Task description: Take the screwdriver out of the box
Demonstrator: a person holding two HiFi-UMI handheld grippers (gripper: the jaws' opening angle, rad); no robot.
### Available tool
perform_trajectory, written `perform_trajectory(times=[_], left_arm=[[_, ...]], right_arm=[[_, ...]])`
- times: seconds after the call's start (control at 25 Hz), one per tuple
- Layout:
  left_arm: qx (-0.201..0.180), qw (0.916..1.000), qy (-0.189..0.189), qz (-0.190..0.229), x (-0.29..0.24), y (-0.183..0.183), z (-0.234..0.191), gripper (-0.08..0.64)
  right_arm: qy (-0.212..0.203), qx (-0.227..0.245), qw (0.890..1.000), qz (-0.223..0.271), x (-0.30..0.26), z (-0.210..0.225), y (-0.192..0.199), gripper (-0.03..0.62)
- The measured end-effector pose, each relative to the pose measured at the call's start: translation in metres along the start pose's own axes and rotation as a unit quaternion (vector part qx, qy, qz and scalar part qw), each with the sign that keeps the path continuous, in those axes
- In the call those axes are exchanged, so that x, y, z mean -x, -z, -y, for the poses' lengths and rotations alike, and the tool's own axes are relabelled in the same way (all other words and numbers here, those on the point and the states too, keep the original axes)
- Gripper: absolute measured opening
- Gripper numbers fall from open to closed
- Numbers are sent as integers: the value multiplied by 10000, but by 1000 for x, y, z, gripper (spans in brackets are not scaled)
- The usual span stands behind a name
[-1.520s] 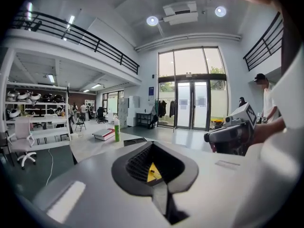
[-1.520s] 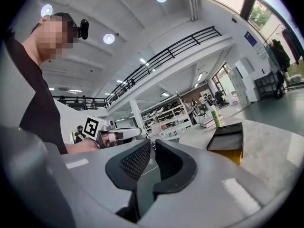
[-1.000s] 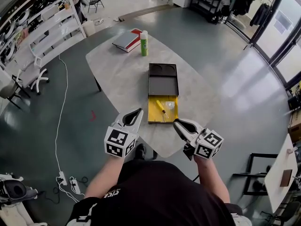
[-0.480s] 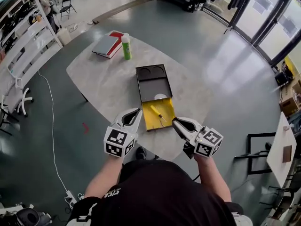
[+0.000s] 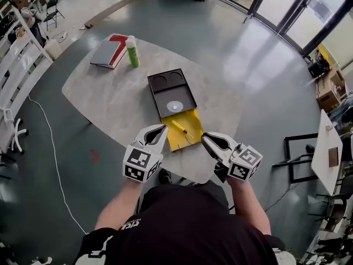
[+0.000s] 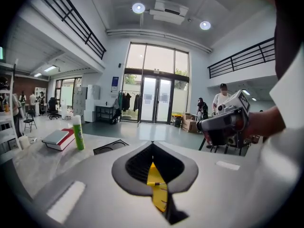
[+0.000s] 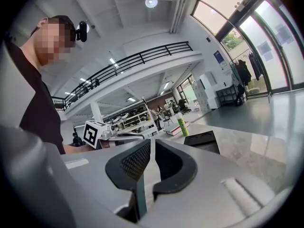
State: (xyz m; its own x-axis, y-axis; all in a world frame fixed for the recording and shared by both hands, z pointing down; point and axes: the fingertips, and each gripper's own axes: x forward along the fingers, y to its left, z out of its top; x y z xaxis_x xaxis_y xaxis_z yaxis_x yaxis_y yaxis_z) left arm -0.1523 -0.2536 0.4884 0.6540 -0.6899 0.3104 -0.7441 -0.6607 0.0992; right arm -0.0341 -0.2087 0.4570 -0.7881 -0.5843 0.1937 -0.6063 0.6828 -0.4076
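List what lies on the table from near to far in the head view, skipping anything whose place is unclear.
Yellow half of the box, with the screwdriver in it → black half of the box → green bottle.

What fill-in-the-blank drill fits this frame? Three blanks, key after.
The screwdriver lies in the box, in its half coloured ____.
The left gripper and right gripper both have jaws ____, holding nothing.
The bottle beside the book is coloured ____.
Missing: yellow; shut; green.
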Motion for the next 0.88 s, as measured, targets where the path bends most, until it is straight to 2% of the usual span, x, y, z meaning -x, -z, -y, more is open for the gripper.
perform_trajectory(times=[0.2,0.48,0.72,0.84,0.88], left_arm=[[113,9996,141,-214,-18,15,2,2],[-152,9967,320,-730,-62,36,16,2],[-380,9867,551,-1484,-97,73,34,9],[-530,9789,731,-1835,-110,87,45,75],[-613,9762,781,-1928,-114,91,48,77]], right_arm=[[117,-101,9998,82,6,8,2,46],[116,-299,9994,153,29,41,8,43],[-76,-494,9985,226,45,63,11,41],[-99,-612,9979,188,53,75,18,41],[-96,-659,9976,189,55,79,20,40]])
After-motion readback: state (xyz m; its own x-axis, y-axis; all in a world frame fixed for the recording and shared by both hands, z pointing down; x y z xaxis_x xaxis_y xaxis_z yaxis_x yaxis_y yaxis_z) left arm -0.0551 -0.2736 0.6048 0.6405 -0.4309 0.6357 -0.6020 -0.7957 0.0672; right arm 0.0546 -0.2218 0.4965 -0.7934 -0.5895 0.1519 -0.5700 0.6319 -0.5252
